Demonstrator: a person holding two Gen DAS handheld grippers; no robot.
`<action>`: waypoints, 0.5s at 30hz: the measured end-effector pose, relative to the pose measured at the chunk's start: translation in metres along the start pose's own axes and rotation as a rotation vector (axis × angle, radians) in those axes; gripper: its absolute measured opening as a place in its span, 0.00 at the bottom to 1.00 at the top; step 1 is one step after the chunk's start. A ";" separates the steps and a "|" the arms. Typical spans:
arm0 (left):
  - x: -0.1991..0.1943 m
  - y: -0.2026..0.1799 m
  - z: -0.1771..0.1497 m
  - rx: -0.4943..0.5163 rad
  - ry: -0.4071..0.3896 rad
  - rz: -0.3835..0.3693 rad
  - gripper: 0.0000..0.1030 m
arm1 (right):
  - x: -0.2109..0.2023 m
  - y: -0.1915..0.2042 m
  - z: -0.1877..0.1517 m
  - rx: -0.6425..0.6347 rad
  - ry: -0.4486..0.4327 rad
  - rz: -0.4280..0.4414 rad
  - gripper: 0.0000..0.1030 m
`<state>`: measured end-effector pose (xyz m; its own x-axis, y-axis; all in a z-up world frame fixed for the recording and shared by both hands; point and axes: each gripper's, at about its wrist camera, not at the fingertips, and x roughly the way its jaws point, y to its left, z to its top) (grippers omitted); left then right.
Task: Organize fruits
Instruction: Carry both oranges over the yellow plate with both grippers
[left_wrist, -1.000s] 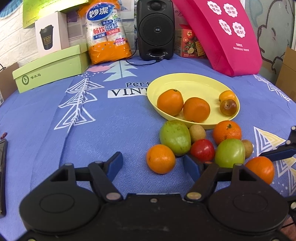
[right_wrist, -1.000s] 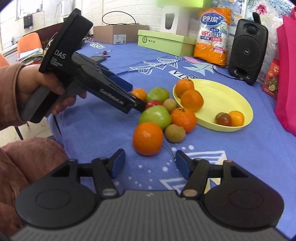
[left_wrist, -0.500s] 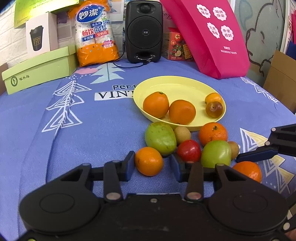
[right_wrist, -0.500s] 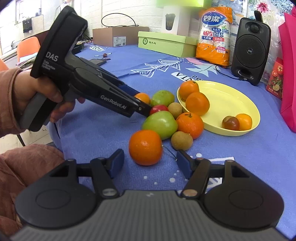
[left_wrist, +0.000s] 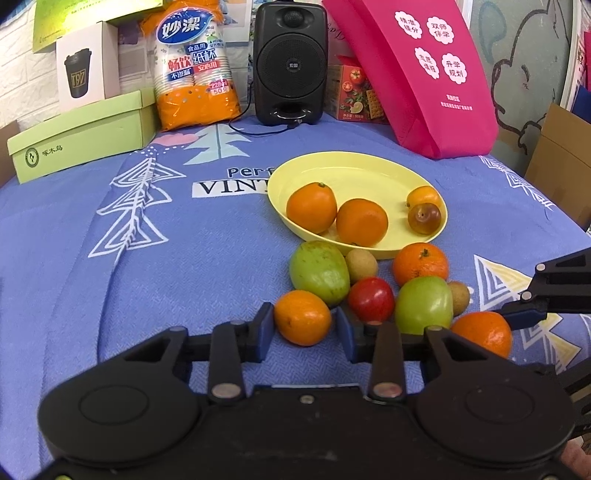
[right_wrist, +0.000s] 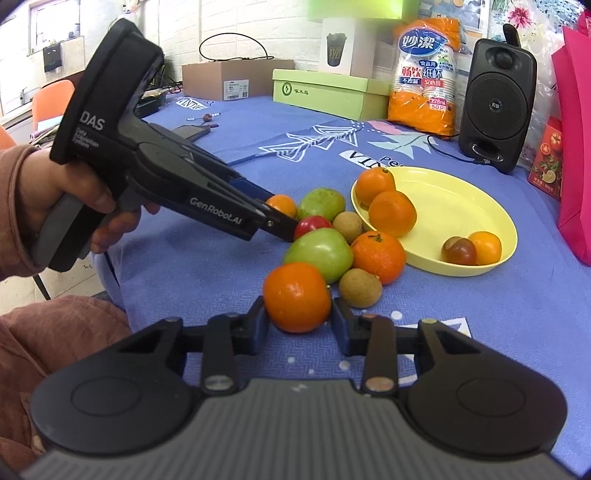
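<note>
The left gripper (left_wrist: 302, 326) has its blue-padded jaws brought in on a small round orange (left_wrist: 302, 316) lying on the blue patterned tablecloth (left_wrist: 177, 266); both pads sit right at its sides, though firm contact cannot be told. The right gripper (right_wrist: 297, 321) likewise brackets a larger round orange (right_wrist: 296, 296), pads at or against its flanks.

Crowding the small orange from behind are a green mango-shaped fruit (left_wrist: 319, 272) and a red tomato (left_wrist: 371, 298), the tomato just beside the left gripper's right finger. Beyond the larger orange, a round green apple (right_wrist: 320, 254) and a brown kiwi (right_wrist: 360, 287) lie just beside it, with a stemmed tangerine (right_wrist: 377, 255) and a second brown kiwi (right_wrist: 347, 226) further in the cluster.

Past the cluster stands an oval yellow plastic plate (left_wrist: 369, 173) holding two oranges (left_wrist: 312, 206), a small yellow-orange fruit (left_wrist: 424, 195) and a brownish plum-like fruit (left_wrist: 424, 218). At the table's far edge are a black speaker (left_wrist: 291, 62), an orange pack of paper cups (left_wrist: 194, 62), a pale green cardboard box (left_wrist: 81, 136) and a pink fabric bag (left_wrist: 417, 74).
</note>
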<state>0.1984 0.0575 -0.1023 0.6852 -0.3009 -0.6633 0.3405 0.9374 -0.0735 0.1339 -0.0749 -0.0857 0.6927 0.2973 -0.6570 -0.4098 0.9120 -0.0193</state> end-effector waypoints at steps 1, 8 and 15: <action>-0.001 0.000 0.000 -0.001 -0.001 -0.001 0.33 | -0.001 0.000 0.000 0.000 0.000 -0.001 0.35; -0.007 0.000 -0.003 -0.004 -0.011 -0.005 0.32 | -0.005 0.002 -0.001 -0.009 0.003 0.001 0.35; -0.012 -0.004 -0.003 0.004 -0.016 -0.009 0.32 | -0.012 0.005 -0.005 -0.003 0.001 -0.001 0.34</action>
<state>0.1868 0.0585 -0.0961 0.6922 -0.3122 -0.6507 0.3491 0.9339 -0.0768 0.1208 -0.0757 -0.0816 0.6925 0.2966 -0.6577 -0.4110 0.9114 -0.0218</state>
